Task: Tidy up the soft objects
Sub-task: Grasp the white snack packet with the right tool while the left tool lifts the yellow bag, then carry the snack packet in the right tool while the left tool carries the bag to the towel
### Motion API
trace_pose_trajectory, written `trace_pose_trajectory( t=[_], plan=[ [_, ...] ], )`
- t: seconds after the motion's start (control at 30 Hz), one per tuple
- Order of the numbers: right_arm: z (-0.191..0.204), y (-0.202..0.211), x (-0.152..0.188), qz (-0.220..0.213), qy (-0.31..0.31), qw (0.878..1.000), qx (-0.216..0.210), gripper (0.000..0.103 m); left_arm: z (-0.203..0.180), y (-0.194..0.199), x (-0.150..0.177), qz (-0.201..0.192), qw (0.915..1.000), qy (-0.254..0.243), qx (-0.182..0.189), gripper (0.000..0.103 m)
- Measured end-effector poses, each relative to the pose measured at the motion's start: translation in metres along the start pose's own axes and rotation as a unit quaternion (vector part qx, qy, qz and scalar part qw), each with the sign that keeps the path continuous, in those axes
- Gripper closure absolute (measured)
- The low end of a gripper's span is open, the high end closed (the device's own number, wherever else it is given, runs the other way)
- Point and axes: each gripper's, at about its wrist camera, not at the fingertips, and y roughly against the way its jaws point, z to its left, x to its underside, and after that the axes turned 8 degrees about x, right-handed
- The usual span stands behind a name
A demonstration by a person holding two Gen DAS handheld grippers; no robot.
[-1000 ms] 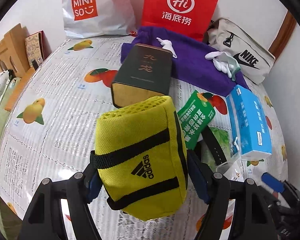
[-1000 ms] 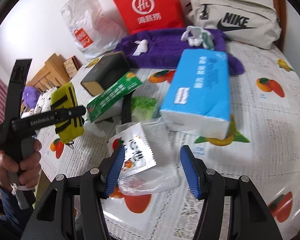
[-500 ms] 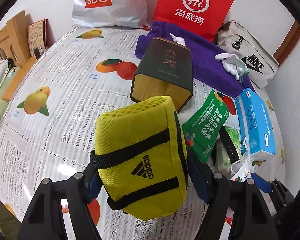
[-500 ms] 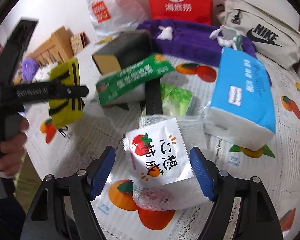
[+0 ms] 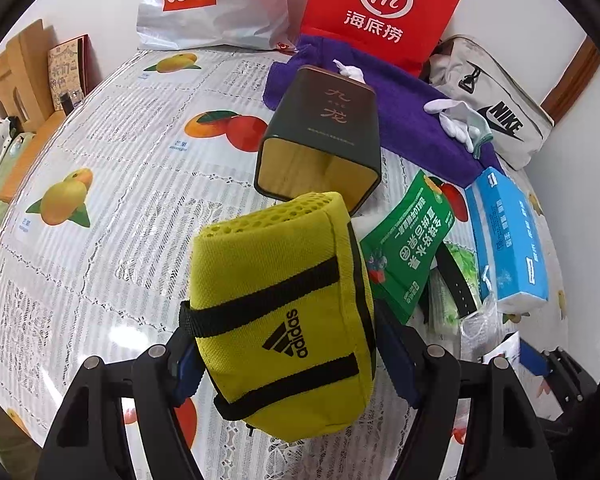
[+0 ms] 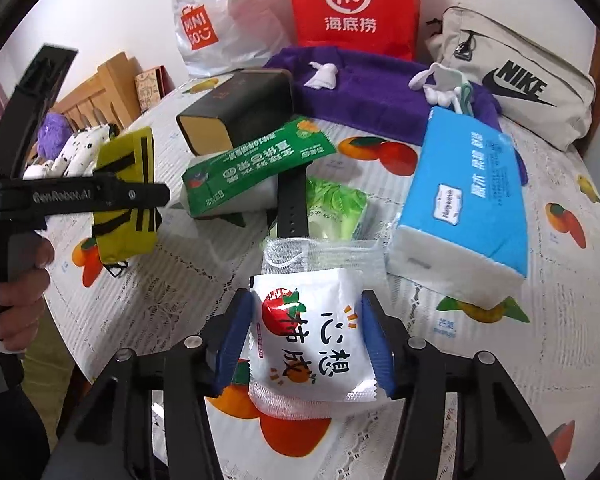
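Closest in, on the right: right gripper [image 6: 306, 308] just narrowing around the white sachet [image 6: 308, 344], with both blue pads now apparently touching its side edges. Half a second ago, wide of it on either side; a second ago, off to one side with the sachet near the left pad only. So: lined up, then squeezed. Not yet lifted, by the look of it. Lies flat on the fruit-print tablecloth [image 6: 440, 360], on top of a clear mesh-edged wrapper [image 6: 320, 252] that may come up with it or slip away.

On the left: left gripper [image 5: 284, 332] clenched on the yellow pouch [image 5: 276, 292], carried clear of the cloth, exactly as in both earlier views. No change in that grip.

Meaning for the tidy-up, as a judgement: one soft item in hand, a second being taken, neither set down anywhere yet.

Just beyond the sachet: black strap [image 6: 292, 200] across a leafy green packet [image 6: 336, 204], then the green carton [image 6: 256, 168] leaning on the dark box [image 6: 240, 104], and the blue tissue pack [image 6: 464, 196] to the right.

Farther back: purple towel [image 6: 364, 84] with white gloves [image 6: 440, 88] on it. Against the wall: Miniso bag [image 6: 212, 20], red bag [image 6: 352, 4], Nike pouch [image 6: 516, 76].
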Motion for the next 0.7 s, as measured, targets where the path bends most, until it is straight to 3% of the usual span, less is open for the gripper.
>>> trace_pose_trajectory(
  t=[0.4,0.53,0.7],
  plan=[
    [-0.020,0.028,-0.015,-0.031,-0.036,0.999,-0.003,0.049,-0.003,0.021,-0.009,-0.025,0.9995,-0.014,0.014,0.030],
    [-0.030,0.036,-0.021,-0.041,-0.047,0.998,0.001,0.049,-0.005,0.030,-0.012,-0.027,0.9986,-0.016,0.042,0.030],
    [-0.043,0.044,-0.028,-0.053,-0.062,0.997,0.014,0.049,-0.011,0.039,-0.020,-0.037,0.9979,-0.035,0.040,0.030]
  ],
)
